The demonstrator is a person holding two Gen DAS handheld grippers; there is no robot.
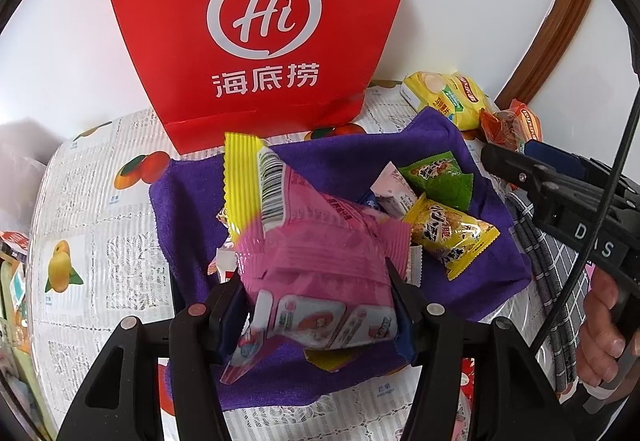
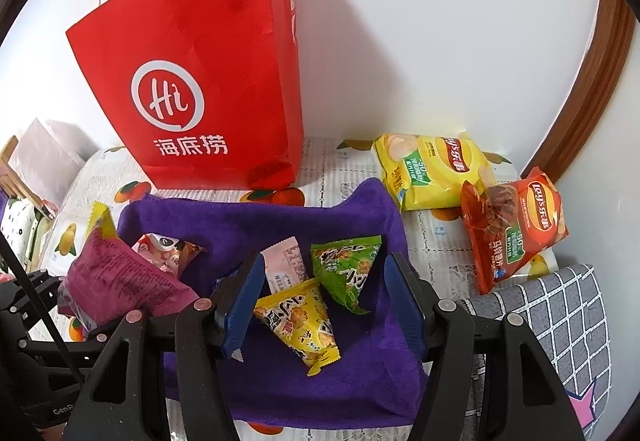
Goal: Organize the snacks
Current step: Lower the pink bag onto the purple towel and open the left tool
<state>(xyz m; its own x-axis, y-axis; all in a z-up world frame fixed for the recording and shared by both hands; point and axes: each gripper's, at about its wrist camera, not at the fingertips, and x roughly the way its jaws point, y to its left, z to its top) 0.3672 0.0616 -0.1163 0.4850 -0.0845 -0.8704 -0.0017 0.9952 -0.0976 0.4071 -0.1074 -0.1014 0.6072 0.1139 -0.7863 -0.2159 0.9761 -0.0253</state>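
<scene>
Over purple towel (image 1: 472, 273) — left hand-held gripper (image 1: 320, 305) clamps pink snack bag (image 1: 320, 265); right hand-held gripper (image 2: 324, 305) spread, empty.

Both grippers are built of matte black plastic arms with triangular cut-outs and round silver-pink pivot screws. The left gripper (image 1: 320, 305) carries dark blue pads on the inner faces of its fingers (image 1: 230, 315), as does the right gripper (image 2: 324, 305). White letters "DAS" mark the right gripper's body, and a thin black cable (image 1: 592, 237) runs past it.
</scene>
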